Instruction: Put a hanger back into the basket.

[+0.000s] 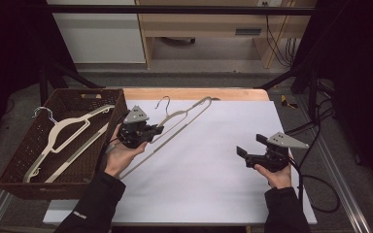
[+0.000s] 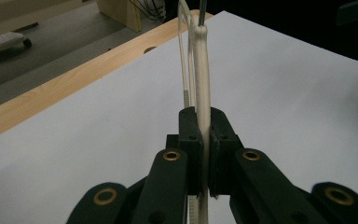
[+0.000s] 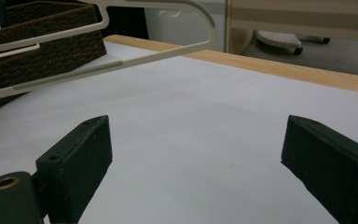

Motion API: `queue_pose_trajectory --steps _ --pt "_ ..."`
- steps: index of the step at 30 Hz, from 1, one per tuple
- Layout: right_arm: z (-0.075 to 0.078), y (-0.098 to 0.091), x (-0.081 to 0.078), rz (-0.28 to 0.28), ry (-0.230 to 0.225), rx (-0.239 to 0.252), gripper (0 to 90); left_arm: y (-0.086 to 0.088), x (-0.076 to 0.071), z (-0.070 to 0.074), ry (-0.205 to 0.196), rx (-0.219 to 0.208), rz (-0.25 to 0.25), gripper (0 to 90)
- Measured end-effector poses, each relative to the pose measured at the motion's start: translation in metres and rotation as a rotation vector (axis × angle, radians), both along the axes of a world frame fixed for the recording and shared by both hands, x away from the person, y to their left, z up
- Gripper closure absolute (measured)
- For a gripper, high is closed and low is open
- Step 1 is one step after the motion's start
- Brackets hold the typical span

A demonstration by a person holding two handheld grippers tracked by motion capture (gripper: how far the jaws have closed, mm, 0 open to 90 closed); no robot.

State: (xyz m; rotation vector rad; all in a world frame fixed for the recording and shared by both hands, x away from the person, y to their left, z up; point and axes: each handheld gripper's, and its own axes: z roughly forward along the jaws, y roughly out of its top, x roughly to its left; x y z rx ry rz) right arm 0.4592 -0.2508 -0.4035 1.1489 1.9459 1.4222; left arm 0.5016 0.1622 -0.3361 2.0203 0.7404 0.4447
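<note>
A cream plastic hanger with a metal hook stretches diagonally over the white sheet. My left gripper is shut on one of its arms. In the left gripper view the pads pinch the cream bar, which runs straight ahead past the fingertips. My right gripper hovers over the right part of the sheet, jaws wide apart with nothing between them. In the right gripper view the hanger hangs in the air ahead, well beyond that gripper.
A brown woven basket stands at the table's left edge and holds another cream hanger; the basket also appears in the right gripper view. A wooden table edge borders the sheet at the back. Cables trail at the right.
</note>
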Motion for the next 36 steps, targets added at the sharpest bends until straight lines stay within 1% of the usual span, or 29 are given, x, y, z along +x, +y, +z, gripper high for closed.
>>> queue_pose_trajectory --steps 3,5,7,11,14,16,18,21,23,26,28,32,36 --pt "0.001 0.000 -0.002 0.002 -0.009 -0.003 8.8 0.005 -0.006 0.010 -0.006 -0.010 -0.018 86.1" --pt "0.002 0.000 -0.004 -0.003 -0.007 0.003 8.4 0.009 -0.010 0.017 -0.011 -0.012 -0.029 86.1" --pt "0.002 -0.001 -0.006 -0.003 -0.014 0.002 8.2 0.013 -0.015 0.025 -0.023 -0.005 -0.041 86.1" --pt "0.003 -0.003 -0.011 -0.009 -0.020 0.000 7.6 0.023 -0.023 0.039 -0.054 0.014 -0.047 86.1" --pt "0.002 -0.004 -0.015 -0.026 -0.023 -0.005 6.9 0.033 -0.027 0.048 -0.063 0.005 -0.051 86.1" --pt "0.002 -0.004 -0.017 -0.035 -0.014 -0.012 6.5 0.041 -0.029 0.054 -0.068 -0.005 -0.057 86.1" --pt "0.001 -0.005 -0.019 -0.040 -0.014 -0.009 6.3 0.049 -0.031 0.060 -0.072 -0.016 -0.059 86.1" --pt "0.000 -0.008 -0.022 -0.037 -0.011 -0.010 6.1 0.061 -0.033 0.068 -0.084 -0.012 -0.054 86.1" --pt "-0.001 -0.009 -0.024 -0.049 -0.011 -0.016 5.8 0.069 -0.033 0.072 -0.088 -0.010 -0.050 86.1" --pt "-0.002 -0.010 -0.025 -0.053 -0.009 -0.013 5.7 0.079 -0.033 0.077 -0.094 -0.010 -0.038 86.1" --pt "-0.001 -0.012 -0.025 -0.053 -0.014 -0.015 5.5 0.086 -0.033 0.080 -0.096 -0.022 -0.031 86.1" --pt "0.000 -0.013 -0.026 -0.059 -0.023 -0.012 5.7 0.101 -0.031 0.084 -0.098 -0.030 -0.018 86.1" --pt "0.000 -0.013 -0.027 -0.063 -0.027 -0.015 5.2 0.119 -0.029 0.087 -0.101 -0.028 0.008 86.0"
